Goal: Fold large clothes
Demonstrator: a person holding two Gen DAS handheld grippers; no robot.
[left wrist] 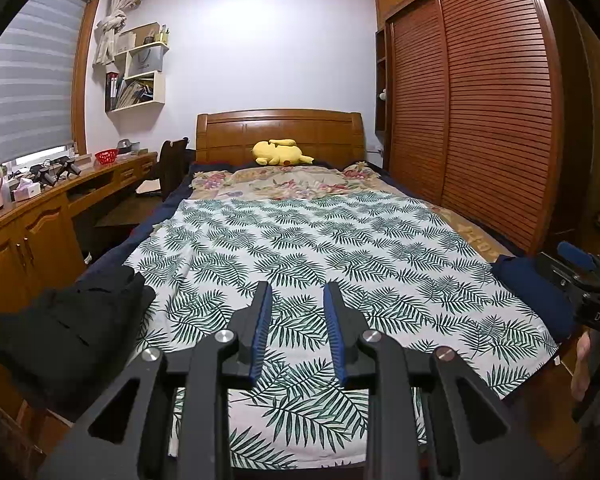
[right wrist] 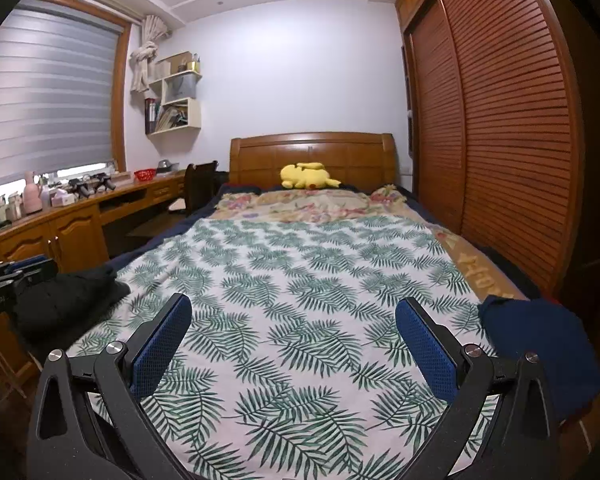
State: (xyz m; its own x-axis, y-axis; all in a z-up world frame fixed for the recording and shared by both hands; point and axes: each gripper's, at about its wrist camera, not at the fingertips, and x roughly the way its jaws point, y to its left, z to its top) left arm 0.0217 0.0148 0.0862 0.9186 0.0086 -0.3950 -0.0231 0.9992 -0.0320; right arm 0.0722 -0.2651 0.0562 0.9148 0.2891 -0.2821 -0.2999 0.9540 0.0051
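L wrist view: left gripper (left wrist: 296, 328) hangs over the foot of the bed (left wrist: 340, 264), jaws parted by a narrow gap, nothing between them. Black garment (left wrist: 68, 336) lies bunched at the bed's near-left corner, low and to the left of the jaws, half off the leaf sheet (left wrist: 320, 248). Navy garment (left wrist: 536, 296) sits at the near-right corner, just beside the right gripper (left wrist: 580, 276) seen at the frame edge.

R wrist view: right gripper's jaws spread wide, empty, aimed up the bed's length. Navy garment is to the right of the right finger, close by; black one is far left, under the left gripper's body.

So each arm has a heap on its own side: L nearer black, R nearer navy. Neither heap shows a clear long axis; both look lumped, can't tell if roughly folded or just dumped. Middle of the sheet lies flat between them.
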